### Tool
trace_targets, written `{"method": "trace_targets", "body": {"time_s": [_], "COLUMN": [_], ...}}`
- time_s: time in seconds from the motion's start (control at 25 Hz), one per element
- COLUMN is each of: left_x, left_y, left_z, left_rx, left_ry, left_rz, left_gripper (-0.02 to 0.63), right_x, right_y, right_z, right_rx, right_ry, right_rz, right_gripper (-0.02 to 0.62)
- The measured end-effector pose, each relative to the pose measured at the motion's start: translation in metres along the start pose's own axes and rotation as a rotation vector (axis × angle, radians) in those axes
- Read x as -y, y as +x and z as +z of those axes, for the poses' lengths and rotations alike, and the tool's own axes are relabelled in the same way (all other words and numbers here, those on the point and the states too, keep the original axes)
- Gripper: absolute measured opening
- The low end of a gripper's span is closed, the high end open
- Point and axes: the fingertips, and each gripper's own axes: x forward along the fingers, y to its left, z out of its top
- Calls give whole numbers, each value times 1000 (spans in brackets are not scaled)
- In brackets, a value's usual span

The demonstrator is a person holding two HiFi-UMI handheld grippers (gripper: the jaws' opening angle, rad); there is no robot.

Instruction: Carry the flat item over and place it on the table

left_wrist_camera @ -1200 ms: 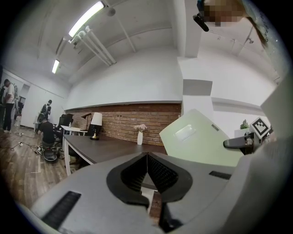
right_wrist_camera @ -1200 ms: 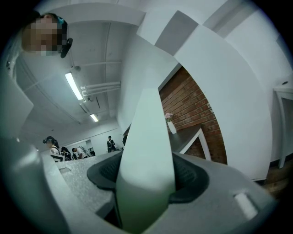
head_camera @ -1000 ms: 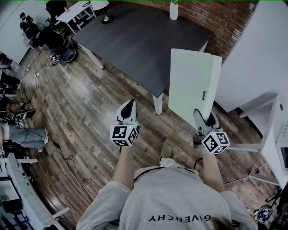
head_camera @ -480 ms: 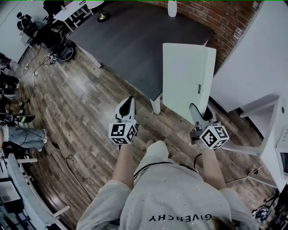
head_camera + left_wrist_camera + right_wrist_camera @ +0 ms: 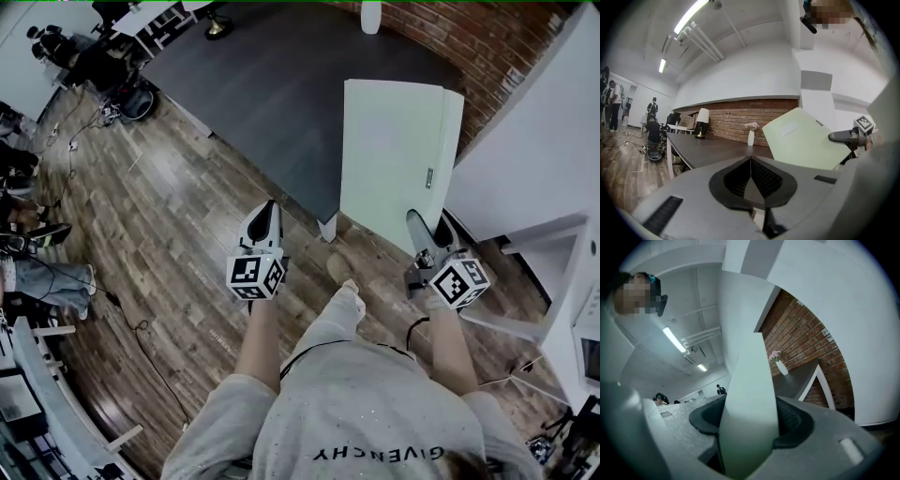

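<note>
A flat pale green panel [image 5: 398,155] hangs in the air near the corner of the dark table [image 5: 272,84], held by its lower edge. My right gripper [image 5: 422,230] is shut on the panel [image 5: 752,404], whose edge runs straight up between the jaws. The left gripper view shows the same panel [image 5: 804,140] at the right, tilted, in front of the table [image 5: 708,150]. My left gripper [image 5: 265,217] hangs above the wooden floor left of the table's leg, shut with nothing in it; its pads [image 5: 761,176] meet.
A white vase [image 5: 371,16] and a lamp [image 5: 701,123] stand on the table's far part. A brick wall [image 5: 487,52] runs behind it. White furniture [image 5: 534,187] stands at the right. Desks, chairs and people [image 5: 37,56] fill the left side; cables lie on the floor [image 5: 141,244].
The table has drawn a little nearer in the head view. The panel has stayed upright in my right gripper and shifted slightly right. The person's leg has stepped forward.
</note>
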Motion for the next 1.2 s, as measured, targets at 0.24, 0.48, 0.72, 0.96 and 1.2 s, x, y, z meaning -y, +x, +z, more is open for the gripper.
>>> {"method": "trace_targets", "body": {"time_s": [0.24, 0.48, 0.72, 0.96, 1.2], "left_x": [2, -8, -29, -58, -87], "left_y": [44, 79, 106, 131, 162], "left_z": [8, 22, 33, 40, 45], "left_rx": [0, 5, -5, 2, 8], "left_ry": [-6, -3, 18, 1, -10], "left_rz": [-19, -9, 14, 58, 92], "left_gripper": [2, 2, 2, 2, 2], "right_x": [10, 15, 12, 9, 11], "right_y": [34, 82, 137, 193, 248], "right_z": [38, 61, 47, 38, 33], "right_rx": [-17, -29, -112, -198, -263], "right_ry": [15, 63, 110, 157, 208], "right_rz": [31, 69, 121, 169, 196], "right_gripper": [281, 281, 281, 281, 281]}}
